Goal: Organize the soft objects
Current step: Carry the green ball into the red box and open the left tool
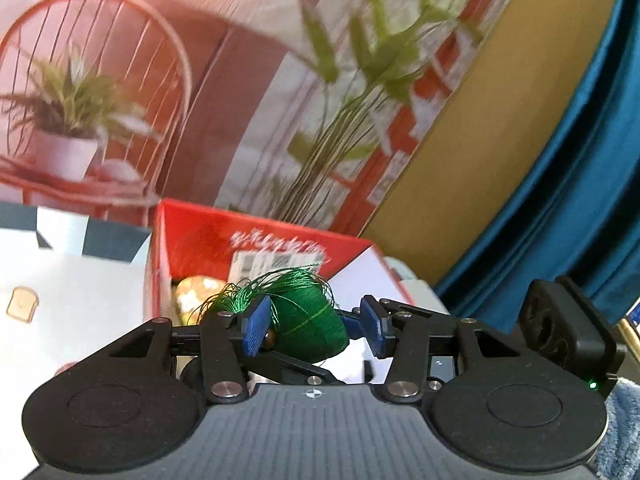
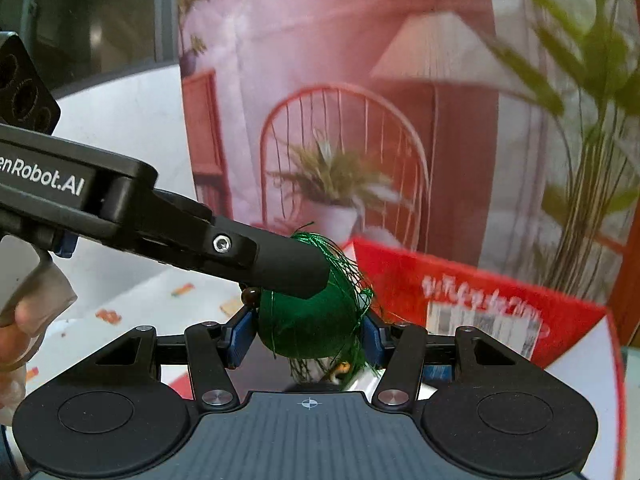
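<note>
A green silky ball with loose green threads (image 2: 308, 320) sits between my right gripper's (image 2: 306, 332) blue pads, which are shut on it. It also shows in the left wrist view (image 1: 308, 320), between my left gripper's (image 1: 314, 330) pads; those stand apart, the left pad (image 1: 256, 328) touching the ball, the right pad (image 1: 372, 330) clear of it. The left gripper's black body (image 2: 200, 236) reaches in from the left over the ball. A red open box (image 1: 256, 240) stands just behind, with a gold-patterned soft object (image 1: 192, 294) inside.
The red box (image 2: 480, 292) shows at right in the right wrist view. A white cloth with small prints (image 1: 60, 300) covers the table. A printed backdrop (image 1: 120, 100) of chair and plants stands behind. A blue curtain (image 1: 580, 180) hangs at right.
</note>
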A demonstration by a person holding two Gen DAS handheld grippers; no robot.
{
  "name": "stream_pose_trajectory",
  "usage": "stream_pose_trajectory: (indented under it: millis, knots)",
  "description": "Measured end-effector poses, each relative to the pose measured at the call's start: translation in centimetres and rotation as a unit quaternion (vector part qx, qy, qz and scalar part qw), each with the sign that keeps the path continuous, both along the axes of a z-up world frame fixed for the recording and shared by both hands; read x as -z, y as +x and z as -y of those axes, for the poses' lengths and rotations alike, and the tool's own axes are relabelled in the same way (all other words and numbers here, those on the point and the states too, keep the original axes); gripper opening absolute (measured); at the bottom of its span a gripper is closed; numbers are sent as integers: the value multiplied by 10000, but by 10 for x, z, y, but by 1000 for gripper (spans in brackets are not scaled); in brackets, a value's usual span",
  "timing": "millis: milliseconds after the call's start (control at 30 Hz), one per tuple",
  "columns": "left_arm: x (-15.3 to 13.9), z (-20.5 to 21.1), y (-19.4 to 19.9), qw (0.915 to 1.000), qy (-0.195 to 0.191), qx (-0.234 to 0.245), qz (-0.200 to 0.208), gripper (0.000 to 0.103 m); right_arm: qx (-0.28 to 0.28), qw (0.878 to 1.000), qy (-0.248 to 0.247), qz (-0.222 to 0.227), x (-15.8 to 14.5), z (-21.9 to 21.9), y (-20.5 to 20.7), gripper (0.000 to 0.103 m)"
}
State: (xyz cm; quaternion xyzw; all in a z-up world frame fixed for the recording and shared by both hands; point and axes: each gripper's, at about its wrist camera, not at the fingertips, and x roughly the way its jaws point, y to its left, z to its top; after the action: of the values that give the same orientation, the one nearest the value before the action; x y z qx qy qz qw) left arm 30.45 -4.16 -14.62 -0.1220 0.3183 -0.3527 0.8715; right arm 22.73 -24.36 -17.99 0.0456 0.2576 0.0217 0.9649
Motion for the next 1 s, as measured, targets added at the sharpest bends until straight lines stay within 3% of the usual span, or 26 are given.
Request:
stream_pose_trajectory:
  millis: [200, 333, 467, 1000]
  knots:
    - [15, 3, 17, 9993, 310, -166, -104, 51, 82, 9996, 59, -277, 20, 4, 13, 53]
    - [17, 2, 18, 9978, 592, -309, -27, 55, 221, 9992, 5, -324, 24, 7, 12, 63]
    - [14, -4, 14, 9965, 701, -439, 84, 58, 282, 9992, -16, -294, 23, 11, 6, 66]
    - [8, -44, -59, 9912, 923, -828, 465, 65, 773, 9969, -36, 153, 5, 12, -86, 69]
